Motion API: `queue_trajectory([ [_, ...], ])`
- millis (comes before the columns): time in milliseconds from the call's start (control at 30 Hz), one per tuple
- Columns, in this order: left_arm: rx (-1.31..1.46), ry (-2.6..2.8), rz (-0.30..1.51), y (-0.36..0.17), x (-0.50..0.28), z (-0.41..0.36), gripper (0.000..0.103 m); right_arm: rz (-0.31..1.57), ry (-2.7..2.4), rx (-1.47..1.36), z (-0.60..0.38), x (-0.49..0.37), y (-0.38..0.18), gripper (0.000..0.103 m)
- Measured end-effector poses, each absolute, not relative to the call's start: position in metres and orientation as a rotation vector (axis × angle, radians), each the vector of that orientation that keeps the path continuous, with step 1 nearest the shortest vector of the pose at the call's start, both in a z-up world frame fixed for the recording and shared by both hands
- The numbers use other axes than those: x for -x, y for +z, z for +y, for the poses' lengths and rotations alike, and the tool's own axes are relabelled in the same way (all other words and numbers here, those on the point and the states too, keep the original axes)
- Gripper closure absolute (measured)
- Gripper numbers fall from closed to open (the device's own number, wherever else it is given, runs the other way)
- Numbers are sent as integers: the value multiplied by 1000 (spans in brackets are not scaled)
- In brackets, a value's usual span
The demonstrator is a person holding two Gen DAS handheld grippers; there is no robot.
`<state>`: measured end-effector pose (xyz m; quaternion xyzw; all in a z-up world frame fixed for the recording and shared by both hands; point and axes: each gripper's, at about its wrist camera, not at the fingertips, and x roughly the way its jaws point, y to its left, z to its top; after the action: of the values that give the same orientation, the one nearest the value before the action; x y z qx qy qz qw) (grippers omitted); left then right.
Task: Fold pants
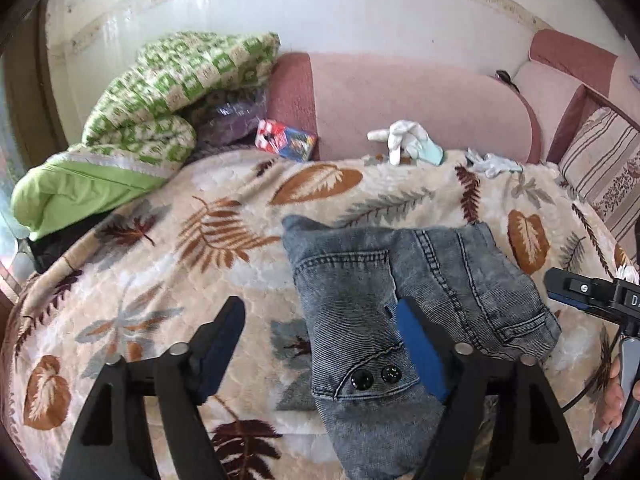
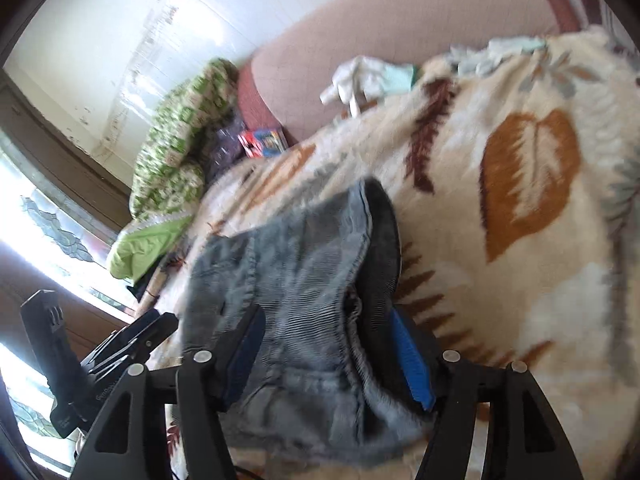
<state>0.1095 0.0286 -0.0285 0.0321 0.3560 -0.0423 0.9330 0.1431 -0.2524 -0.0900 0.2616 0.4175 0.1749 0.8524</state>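
Left wrist view: the jeans [image 1: 404, 304] lie already folded into a compact bundle on the leaf-print blanket [image 1: 168, 240], long axis running from the near waistband away toward the sofa back [image 1: 400, 92]. The left tongs [image 1: 320, 344] gape wide, their right finger over the denim, holding nothing. The right tongs [image 2: 324, 350], also spread, straddle the bundle's edge and seem nearer for a next fold. A green quilt [image 1: 160, 96] and white gloves [image 1: 404, 140] lie beyond.

Only readable bit: white "DA", cut off by frame edge, on black body of right gripper [image 1: 600, 300]. Small colorful packet [image 1: 286, 140] by sofa cushion has print, too blurry to read.
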Motion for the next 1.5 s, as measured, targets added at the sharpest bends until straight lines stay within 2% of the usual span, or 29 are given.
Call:
queue_trajectory([
  [133, -92, -36, 618, 1, -69, 26, 15, 730, 350, -514, -265, -90, -52, 34],
  [267, -98, -6, 536, 20, -26, 25, 10, 625, 318, -363, -254, -34, -28, 34],
  [533, -49, 30, 463, 30, 27, 38, 10, 485, 317, -282, -244, 42, -14, 33],
  [1500, -110, 99, 500, 1, 23, 38, 9, 487, 330, -221, -221, 43, -31, 33],
])
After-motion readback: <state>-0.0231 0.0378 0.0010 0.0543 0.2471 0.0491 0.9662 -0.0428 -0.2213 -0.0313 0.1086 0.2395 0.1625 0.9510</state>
